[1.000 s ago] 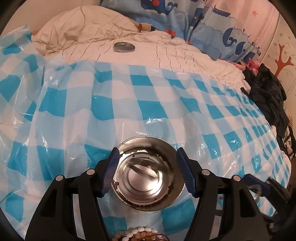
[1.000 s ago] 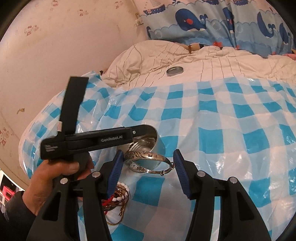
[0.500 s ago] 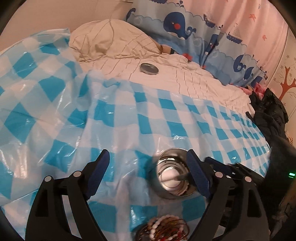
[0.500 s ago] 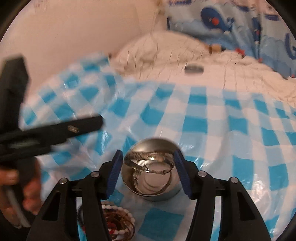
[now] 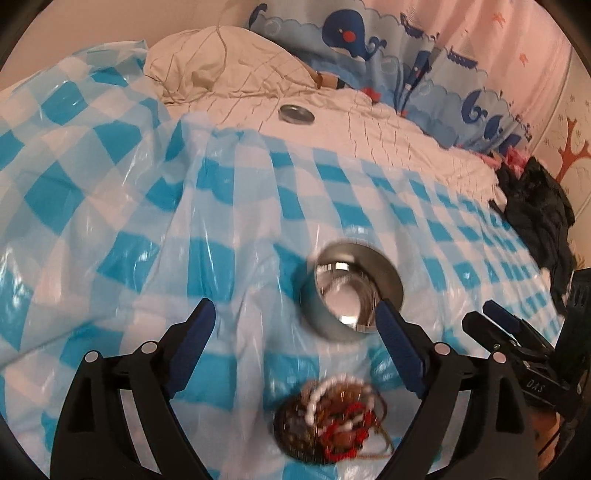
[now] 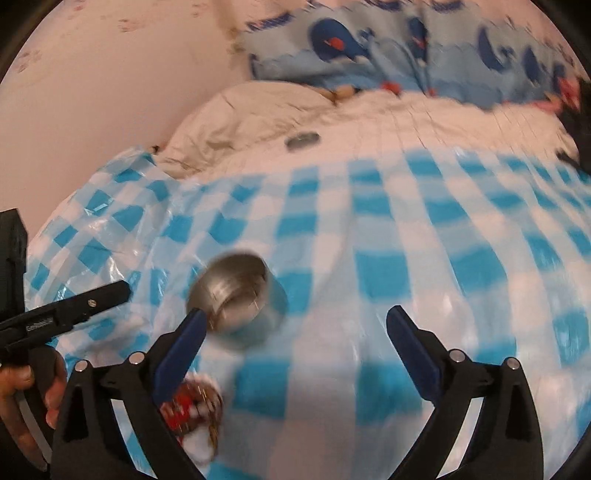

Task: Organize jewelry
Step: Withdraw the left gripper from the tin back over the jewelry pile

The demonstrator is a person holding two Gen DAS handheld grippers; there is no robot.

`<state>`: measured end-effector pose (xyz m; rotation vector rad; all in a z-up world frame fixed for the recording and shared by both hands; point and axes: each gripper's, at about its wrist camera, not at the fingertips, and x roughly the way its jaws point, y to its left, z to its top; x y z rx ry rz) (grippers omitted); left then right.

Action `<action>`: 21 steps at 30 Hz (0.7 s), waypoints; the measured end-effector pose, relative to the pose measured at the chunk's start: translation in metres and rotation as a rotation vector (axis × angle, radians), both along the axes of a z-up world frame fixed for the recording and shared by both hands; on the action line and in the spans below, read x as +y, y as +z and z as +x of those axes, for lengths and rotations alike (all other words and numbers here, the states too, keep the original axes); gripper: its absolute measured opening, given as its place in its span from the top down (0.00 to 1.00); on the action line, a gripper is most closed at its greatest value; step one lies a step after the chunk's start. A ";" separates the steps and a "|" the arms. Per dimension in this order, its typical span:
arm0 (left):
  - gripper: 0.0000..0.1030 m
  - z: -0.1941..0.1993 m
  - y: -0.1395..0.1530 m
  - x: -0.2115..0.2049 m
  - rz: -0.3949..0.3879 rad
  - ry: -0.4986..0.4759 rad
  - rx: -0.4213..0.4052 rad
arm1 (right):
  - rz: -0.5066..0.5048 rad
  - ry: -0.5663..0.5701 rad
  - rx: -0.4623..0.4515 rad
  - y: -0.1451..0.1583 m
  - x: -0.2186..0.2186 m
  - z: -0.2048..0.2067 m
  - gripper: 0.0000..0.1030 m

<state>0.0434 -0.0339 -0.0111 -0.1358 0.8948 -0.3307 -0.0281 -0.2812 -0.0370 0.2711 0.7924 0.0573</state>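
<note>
A round metal tin point(image 5: 351, 291) stands open on the blue-and-white checked plastic sheet point(image 5: 221, 221), with a silver ring shape, blurred, inside it. A heap of bead and cord bracelets point(image 5: 332, 421) lies just in front of it. My left gripper point(image 5: 295, 317) hovers left of the tin, jaws opening, nothing between them. My right gripper point(image 6: 295, 317) hangs right of the tin point(image 6: 240, 295), jaws opening wide and empty; its left finger overlaps the tin's rim. The bracelet heap point(image 6: 195, 410) shows behind that finger.
A flat metal lid point(image 5: 296, 114) lies on the cream bedding point(image 5: 369, 129) beyond the sheet. Whale-print fabric point(image 5: 351, 33) is at the back and dark clothing point(image 5: 535, 210) at the right. A hand point(image 6: 22, 387) holds the left gripper's handle.
The right gripper carried a silver bangle over the tin, opened and drew back to the right without it. The left gripper let go of the tin and moved off to the left.
</note>
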 end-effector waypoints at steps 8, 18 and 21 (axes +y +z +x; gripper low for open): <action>0.14 -0.021 0.010 -0.010 0.078 -0.015 -0.056 | -0.169 0.002 0.016 -0.026 0.032 -0.008 0.07; 0.11 -0.026 0.027 -0.006 0.016 -0.014 -0.071 | -0.272 -0.059 0.126 -0.069 0.033 -0.005 0.07; 0.11 -0.034 0.029 -0.005 0.019 -0.027 -0.076 | -0.292 -0.060 0.123 -0.071 0.037 -0.012 0.07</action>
